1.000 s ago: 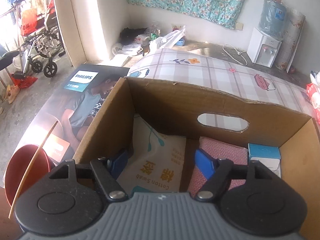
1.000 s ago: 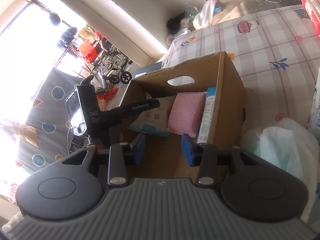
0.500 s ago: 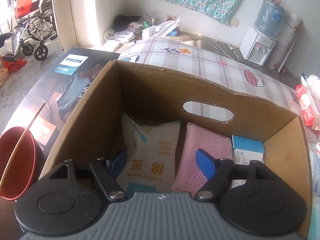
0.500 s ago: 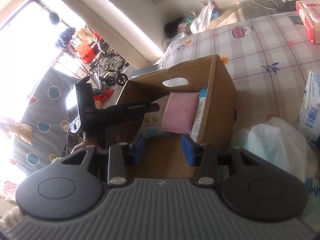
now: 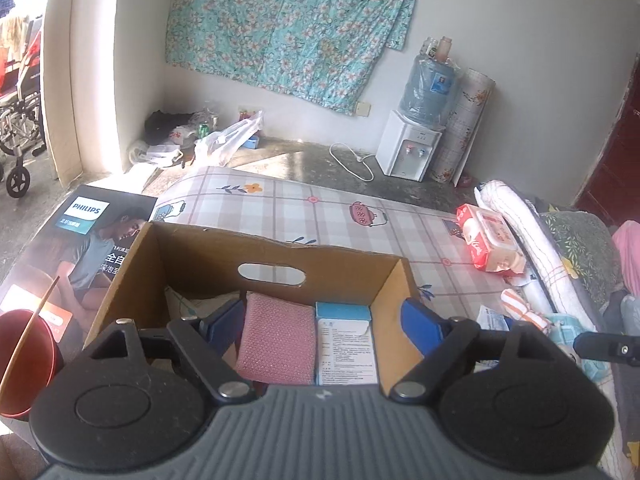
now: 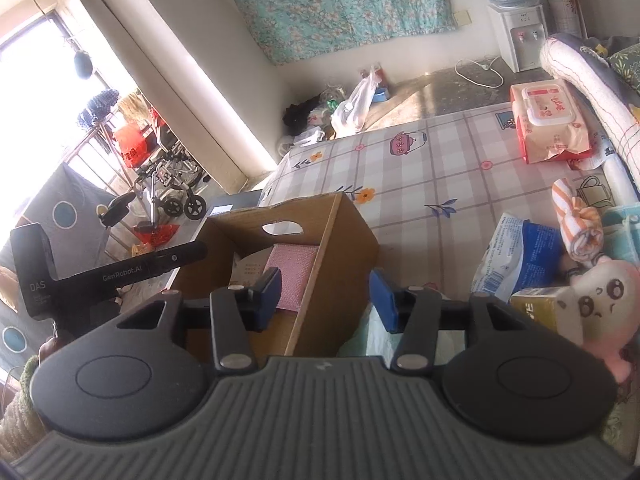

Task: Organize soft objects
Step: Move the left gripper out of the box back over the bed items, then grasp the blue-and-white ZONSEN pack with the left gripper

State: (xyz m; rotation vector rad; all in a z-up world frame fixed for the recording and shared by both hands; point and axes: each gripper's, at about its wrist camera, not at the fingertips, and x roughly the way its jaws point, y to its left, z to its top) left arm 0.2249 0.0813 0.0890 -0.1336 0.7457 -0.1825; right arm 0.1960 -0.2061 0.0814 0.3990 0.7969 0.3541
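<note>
A brown cardboard box stands on the checked mattress. Inside are a pink sponge, a blue-and-white carton and a white cotton-swab bag. My left gripper is open and empty above the box's near side. My right gripper is open and empty over the box's right wall. To the right lie a striped rolled cloth, a blue-white soft pack, a pink plush toy and a red wet-wipes pack.
A red bucket and a Philips carton lie left of the box. A water dispenser stands at the far wall. A rolled quilt borders the mattress on the right. A wheelchair stands by the window.
Both grippers pulled back and rose from the box; the views swung right, showing the mattress and the soft items there. The right gripper's jaws stand wider apart.
</note>
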